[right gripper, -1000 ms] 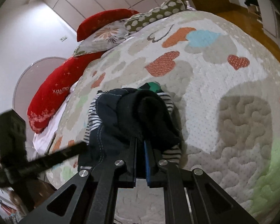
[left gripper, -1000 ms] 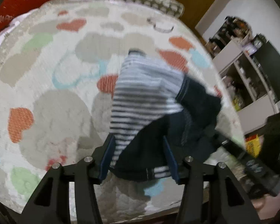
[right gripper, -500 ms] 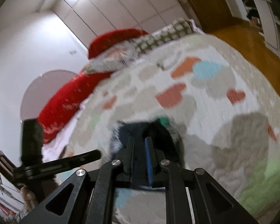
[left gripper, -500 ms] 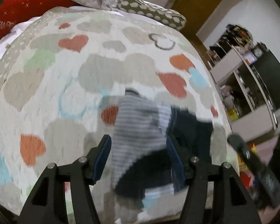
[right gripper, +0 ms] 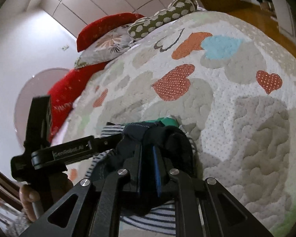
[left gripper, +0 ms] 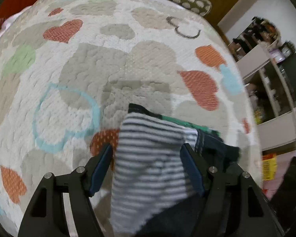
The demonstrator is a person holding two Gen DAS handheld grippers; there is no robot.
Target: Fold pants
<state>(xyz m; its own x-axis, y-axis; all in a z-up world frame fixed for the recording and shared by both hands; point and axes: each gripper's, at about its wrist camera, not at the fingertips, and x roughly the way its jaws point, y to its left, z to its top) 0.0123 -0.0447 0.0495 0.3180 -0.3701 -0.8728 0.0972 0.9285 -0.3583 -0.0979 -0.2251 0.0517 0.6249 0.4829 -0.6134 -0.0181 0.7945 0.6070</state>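
My left gripper (left gripper: 148, 156) points toward twelve o'clock over the quilt (left gripper: 84, 63), its fingers spread wide with the pants (left gripper: 150, 158) bunched between them; I cannot tell whether the pads actually press the cloth. The pants, striped with a navy part at four o'clock, lie low in the left wrist view on the heart-patterned quilt. My right gripper (right gripper: 147, 159) is pinched nearly together on a navy fold of the pants (right gripper: 163, 138), aimed toward twelve o'clock. In the right wrist view the left gripper's body (right gripper: 55, 152) reaches in from nine o'clock, a hand (right gripper: 29, 197) under it at eight o'clock. Pillows (right gripper: 112, 39) sit at eleven o'clock.
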